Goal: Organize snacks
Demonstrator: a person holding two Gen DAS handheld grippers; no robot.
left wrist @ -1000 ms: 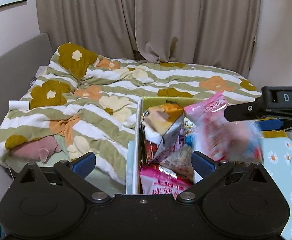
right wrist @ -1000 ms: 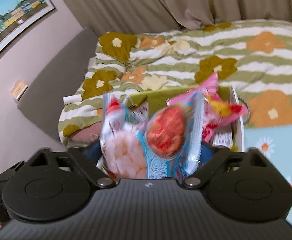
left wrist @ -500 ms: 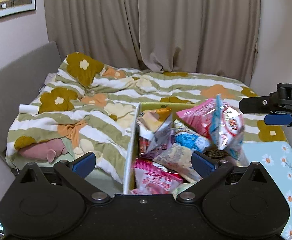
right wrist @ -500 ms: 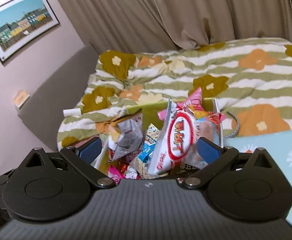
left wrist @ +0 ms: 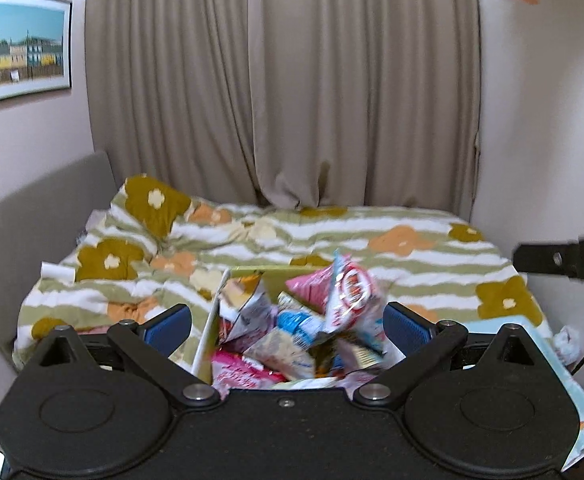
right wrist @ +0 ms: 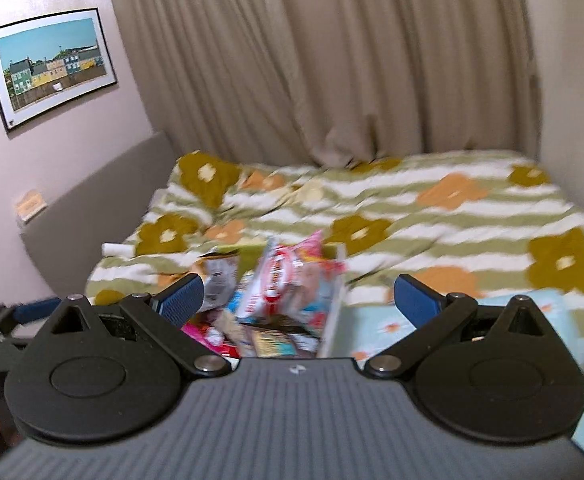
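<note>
Between the blue pads of the left gripper [left wrist: 288, 326], which are standing wide apart and gripping nothing, a box [left wrist: 208, 336] of snack packets is showing, sitting on the bed below and beyond the fingers. The right gripper [right wrist: 299, 294] is likewise spread wide and carrying nothing, hanging above the same box [right wrist: 334, 320], whose white wall is lying near its right pad. Inside the box, a white packet with a red oval label [left wrist: 352, 296] is standing upright on top of the heap, leaning against a pink packet [left wrist: 306, 290] behind it; to its left a crumpled white-and-orange packet [left wrist: 244, 308] is sticking up near the box's left wall, and more pink, blue and pale wrappers are lying jumbled underneath. The right wrist view is blurred, so the smaller wrappers there are hard to tell apart. The box is resting on a green-and-white striped quilt with flowers [left wrist: 372, 240], with a light blue daisy-print cloth [right wrist: 376, 324] just beside it on the right. Beyond the bed, beige curtains [left wrist: 292, 80] are hanging, and a framed picture of coloured houses [right wrist: 52, 66] is hanging on the left wall.
</note>
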